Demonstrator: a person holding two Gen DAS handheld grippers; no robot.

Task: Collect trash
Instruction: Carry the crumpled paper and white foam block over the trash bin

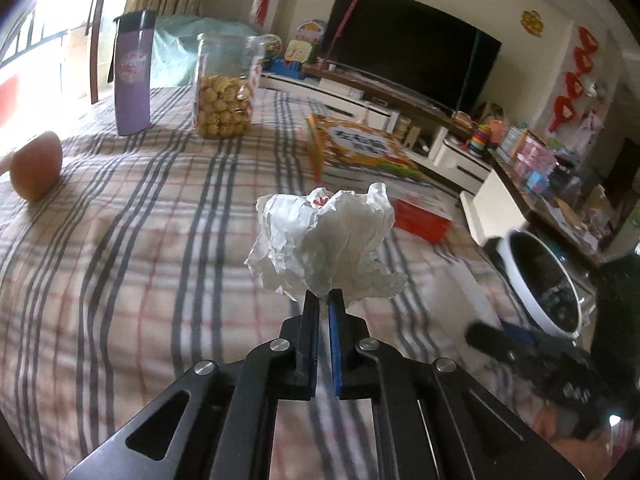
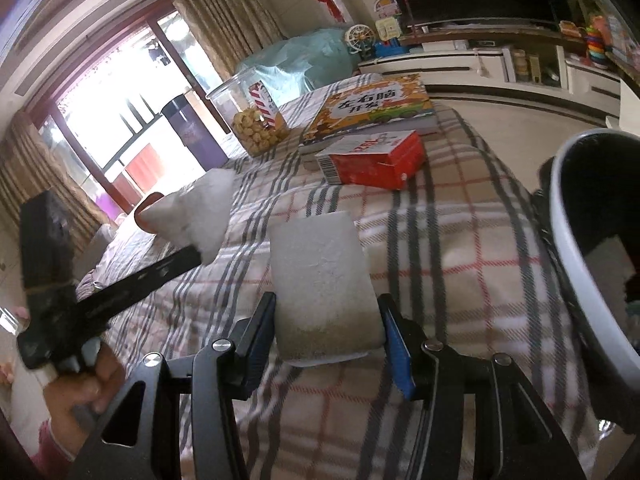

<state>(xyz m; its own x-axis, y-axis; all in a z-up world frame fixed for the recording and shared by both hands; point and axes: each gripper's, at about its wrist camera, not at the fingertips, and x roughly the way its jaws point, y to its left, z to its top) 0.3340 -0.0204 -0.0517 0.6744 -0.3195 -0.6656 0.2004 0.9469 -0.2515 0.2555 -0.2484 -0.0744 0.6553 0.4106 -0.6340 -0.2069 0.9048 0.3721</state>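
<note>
1. Here, left claw (image 1: 323,300) clamped tight on the lower edge of a crumpled white paper wad (image 1: 324,240), raised clear above the plaid cloth (image 1: 140,240) that covers the counter.
2. Seen from the right wrist view too: same wad (image 2: 200,216) at the tip of the left claw (image 2: 196,254), up over the left part of the cloth (image 2: 460,240), a hand (image 2: 86,396) gripping the handle below.
3. Right claw (image 2: 328,332) partway closed around a white sponge-like block (image 2: 322,280), both pads against its sides, lower end of the block tinged greenish-brown.
4. Just right of that block, a white-rimmed bin with dark inside (image 2: 592,248), partly past the counter edge; also visible at the right of the left wrist view (image 1: 540,280).
5. Farther back on the cloth: red and white carton (image 2: 372,162), colourful book (image 2: 372,110) behind it, clear jar of round snacks (image 1: 224,88), purple bottle (image 1: 132,76).
6. At the far left edge, a brownish rounded thing (image 1: 36,168), too blurred to name.
</note>
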